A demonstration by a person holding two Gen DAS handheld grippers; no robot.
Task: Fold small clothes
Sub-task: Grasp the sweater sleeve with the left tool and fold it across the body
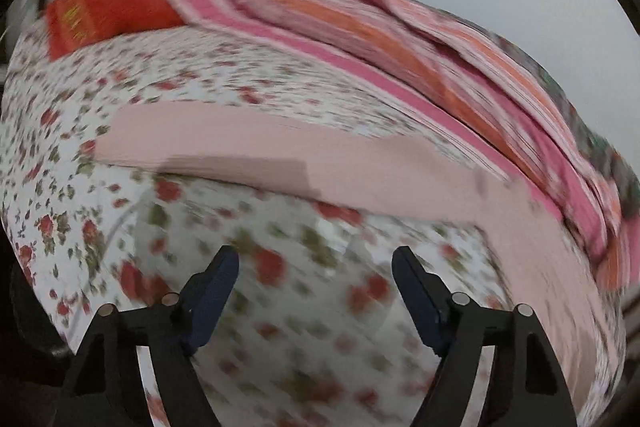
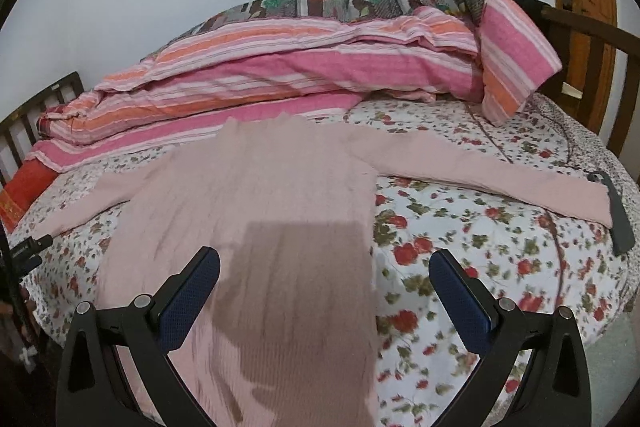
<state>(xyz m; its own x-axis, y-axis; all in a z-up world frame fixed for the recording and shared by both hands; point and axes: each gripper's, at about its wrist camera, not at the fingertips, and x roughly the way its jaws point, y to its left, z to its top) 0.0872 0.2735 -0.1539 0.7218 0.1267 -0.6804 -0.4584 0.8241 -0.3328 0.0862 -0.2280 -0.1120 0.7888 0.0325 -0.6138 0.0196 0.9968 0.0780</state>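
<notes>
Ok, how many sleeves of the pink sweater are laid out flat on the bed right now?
2. One sleeve stretches toward the right edge of the floral bedsheet, its cuff near a dark strap. The other sleeve angles toward the red pillow. Neither is folded in.

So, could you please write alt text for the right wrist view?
A pink ribbed sweater lies flat, sleeves spread, on a floral bedsheet, below the open right gripper. A striped quilt is bunched behind it.

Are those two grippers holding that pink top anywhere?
No. Both the left gripper and right gripper are open above the pink sweater, gripping nothing.
</notes>
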